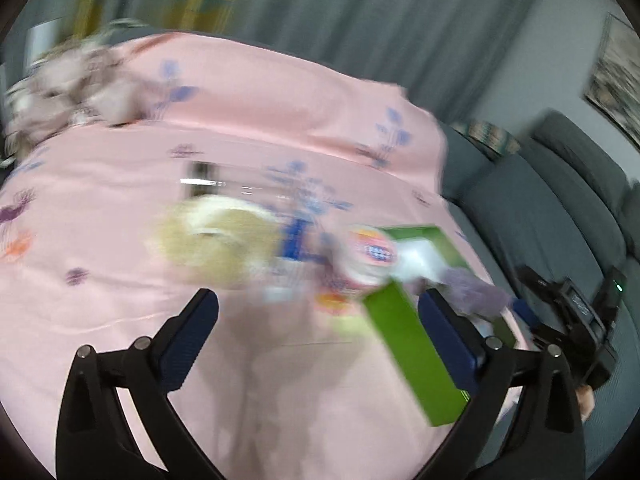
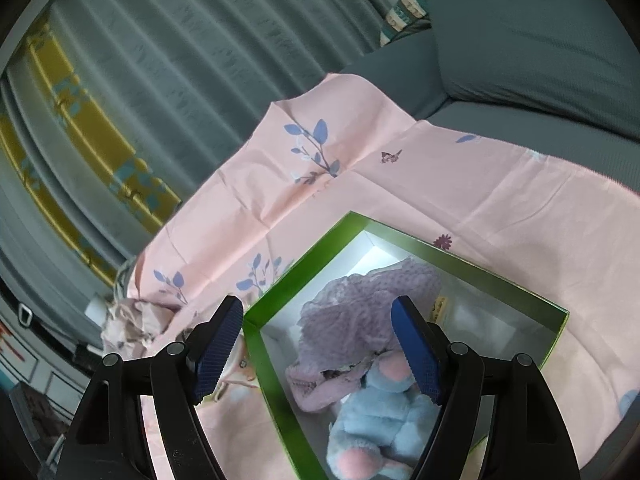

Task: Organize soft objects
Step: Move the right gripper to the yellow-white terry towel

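In the right wrist view a green box [image 2: 264, 356] with a white inside lies on a pink flowered sheet [image 2: 400, 184]. It holds a lilac fluffy cloth [image 2: 352, 312] and a blue plush toy [image 2: 384, 420] with pink patches. My right gripper [image 2: 316, 308] hangs open just above them, nothing between its fingers. The left wrist view is blurred: my left gripper [image 1: 320, 320] stands wide open and empty over the sheet. Beyond it lie a beige plush toy [image 1: 216, 236], a round soft thing with a red and blue mark [image 1: 370, 256], and the green box [image 1: 412, 344] to the right.
A crumpled pale cloth [image 2: 128, 320] lies at the sheet's left edge, also as a blurred heap [image 1: 72, 88] at the far left. A grey sofa [image 2: 520, 48] runs behind and right of the sheet; grey curtains [image 2: 180, 60] hang behind. The other gripper's body [image 1: 572, 320] shows at right.
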